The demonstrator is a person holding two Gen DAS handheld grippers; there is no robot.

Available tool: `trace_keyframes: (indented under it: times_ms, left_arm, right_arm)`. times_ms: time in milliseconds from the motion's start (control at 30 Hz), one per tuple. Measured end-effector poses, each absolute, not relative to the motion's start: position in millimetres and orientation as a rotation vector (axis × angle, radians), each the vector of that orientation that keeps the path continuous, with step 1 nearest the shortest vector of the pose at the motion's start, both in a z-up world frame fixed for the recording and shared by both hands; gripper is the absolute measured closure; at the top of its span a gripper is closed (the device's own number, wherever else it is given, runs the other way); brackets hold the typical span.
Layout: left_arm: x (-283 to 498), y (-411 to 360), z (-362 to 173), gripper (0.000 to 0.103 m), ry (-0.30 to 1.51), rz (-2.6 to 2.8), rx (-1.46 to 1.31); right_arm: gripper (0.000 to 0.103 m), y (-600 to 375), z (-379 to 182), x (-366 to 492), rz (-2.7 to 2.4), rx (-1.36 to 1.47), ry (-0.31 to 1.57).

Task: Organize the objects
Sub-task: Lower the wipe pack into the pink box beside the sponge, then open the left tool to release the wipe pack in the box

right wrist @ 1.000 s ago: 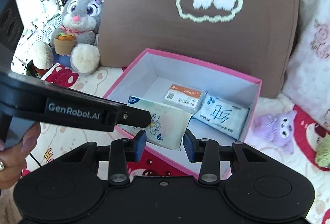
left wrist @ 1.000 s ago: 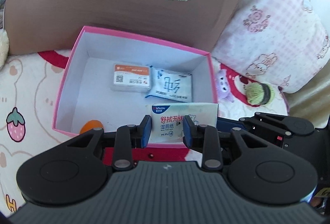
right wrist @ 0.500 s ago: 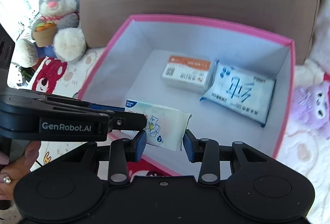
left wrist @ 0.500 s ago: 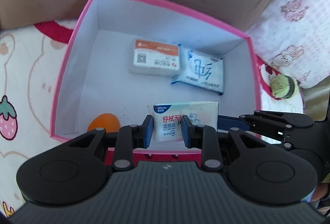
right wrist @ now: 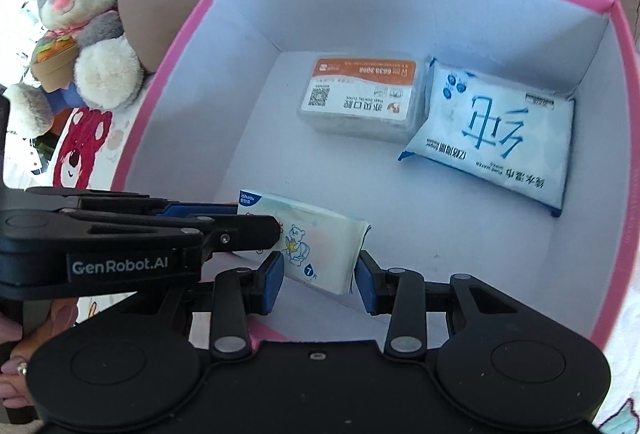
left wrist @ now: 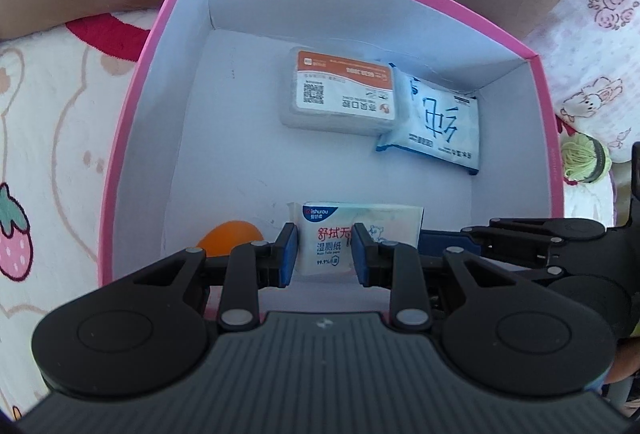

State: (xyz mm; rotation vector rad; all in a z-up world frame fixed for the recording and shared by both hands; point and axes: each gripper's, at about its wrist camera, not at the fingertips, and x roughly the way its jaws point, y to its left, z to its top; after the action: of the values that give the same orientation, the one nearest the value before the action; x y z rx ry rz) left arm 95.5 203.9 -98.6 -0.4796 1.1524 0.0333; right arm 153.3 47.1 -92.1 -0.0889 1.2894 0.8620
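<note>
Both claws have sunk into the pink box point(left wrist: 132, 122), my left claw point(left wrist: 325, 249) and right claw point(right wrist: 319, 276) clamped on the wet-wipe pack point(left wrist: 360, 226).

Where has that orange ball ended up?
In the left wrist view, the orange ball sits inside the pink box, in its near left corner, just left of the wipes pack in the left gripper.

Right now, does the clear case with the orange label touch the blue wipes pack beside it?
Touching. In the right wrist view the clear case rests against the blue pack, its right edge lapping over the pack's corner, no gap between.
</note>
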Motion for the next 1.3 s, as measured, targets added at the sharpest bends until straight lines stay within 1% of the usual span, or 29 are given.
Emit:
trace_keyframes:
  times_ms: [100, 467, 600, 667, 933, 1300]
  left_arm:
    - [97.5, 205.8, -101.3, 0.076, 1.154, 0.039, -0.469]
    - [101.6, 213.9, -114.6, 0.076, 1.164, 0.039, -0.522]
    - [101.6, 212.7, -114.3, 0.076, 1.151, 0.058, -0.500]
    - [100.6, 211.0, -109.5, 0.072, 1.136, 0.064, -0.479]
    - [92.4, 207.1, -85.3, 0.072, 1.099, 0.050, -0.456]
    - [70.3, 188.2, -42.4, 0.069, 1.057, 0.030, -0.416]
  right_arm:
    - [0.059, 50.3, -99.3, 156.6, 0.859, -0.074, 1.316]
    - [0.059, 60.1, -110.9, 161.0, 0.826, -0.107, 1.314]
    - [0.058, 61.0, -113.9, 163.7, 0.824, -0.090, 1.328]
    - [0.057, 60.9, -111.9, 162.9, 0.821, -0.094, 1.313]
    - [0.057, 40.1, -85.7, 154.3, 0.858, -0.098, 1.215]
    - [0.056, 5.8, -35.9, 119.4, 0.948, -0.188, 1.051]
